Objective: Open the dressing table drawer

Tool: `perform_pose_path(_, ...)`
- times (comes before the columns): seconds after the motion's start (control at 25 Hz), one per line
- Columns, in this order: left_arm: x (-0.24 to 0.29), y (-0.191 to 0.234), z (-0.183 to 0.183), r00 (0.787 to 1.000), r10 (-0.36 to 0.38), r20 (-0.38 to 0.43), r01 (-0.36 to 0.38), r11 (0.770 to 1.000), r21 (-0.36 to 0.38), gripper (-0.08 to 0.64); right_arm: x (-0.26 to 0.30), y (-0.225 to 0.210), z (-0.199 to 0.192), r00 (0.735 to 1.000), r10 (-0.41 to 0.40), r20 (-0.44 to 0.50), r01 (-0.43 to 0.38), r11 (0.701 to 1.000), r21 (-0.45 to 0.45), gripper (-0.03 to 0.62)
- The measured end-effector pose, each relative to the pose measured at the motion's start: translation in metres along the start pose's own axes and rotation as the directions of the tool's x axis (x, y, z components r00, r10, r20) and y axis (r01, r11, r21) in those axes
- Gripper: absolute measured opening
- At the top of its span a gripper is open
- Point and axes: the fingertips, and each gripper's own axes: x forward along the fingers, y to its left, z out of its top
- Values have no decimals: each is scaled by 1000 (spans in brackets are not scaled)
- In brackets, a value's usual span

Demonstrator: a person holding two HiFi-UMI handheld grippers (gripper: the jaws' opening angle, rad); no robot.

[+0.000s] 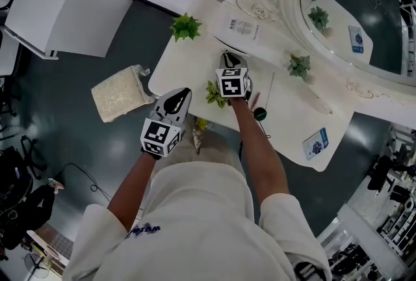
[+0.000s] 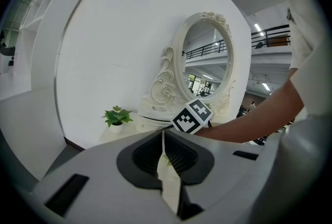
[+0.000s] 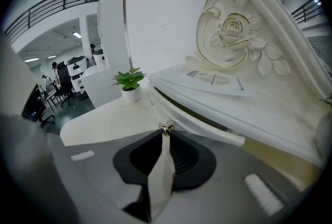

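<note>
A small white drawer [image 3: 205, 125] sits under the mirror base on the dressing table [image 1: 292, 114]; a dark gap shows along its top. Its little metal knob [image 3: 166, 128] is pinched at the tips of my right gripper [image 3: 166, 135], which is shut on it. From the head view that right gripper [image 1: 229, 57] reaches over the table to the drawer box [image 1: 244, 29]. My left gripper [image 1: 184, 93] hovers by the table's front left edge. In its own view the left gripper [image 2: 163, 132] is shut with nothing between the jaws.
An oval mirror [image 1: 364, 6] in a carved frame stands behind the drawer. Small potted plants [image 1: 186, 27] [image 1: 299, 66] stand on the table, plus a black round object [image 1: 260, 114] and a card [image 1: 316, 143]. A padded stool [image 1: 121, 92] stands left of the table.
</note>
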Motion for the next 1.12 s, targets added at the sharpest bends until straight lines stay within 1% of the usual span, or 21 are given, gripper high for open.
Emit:
perform_pose_path(0.48,2,-4,-2,1000,-7,-5,7,1000,1,21,1,-1,-9,1000,10,-3,-9,997,81,55)
perform_pose_path(0.6,3,-4,-2,1000,-7,-4,7,1000,1,21,2,0,-9,1000,16,8,-17,997,80,55)
perform_pose_path(1.12,5,-7,-2,1000,-16,-6,16,1000,4,21,-8,9,-13,1000,22,-3,-22,996,85,55)
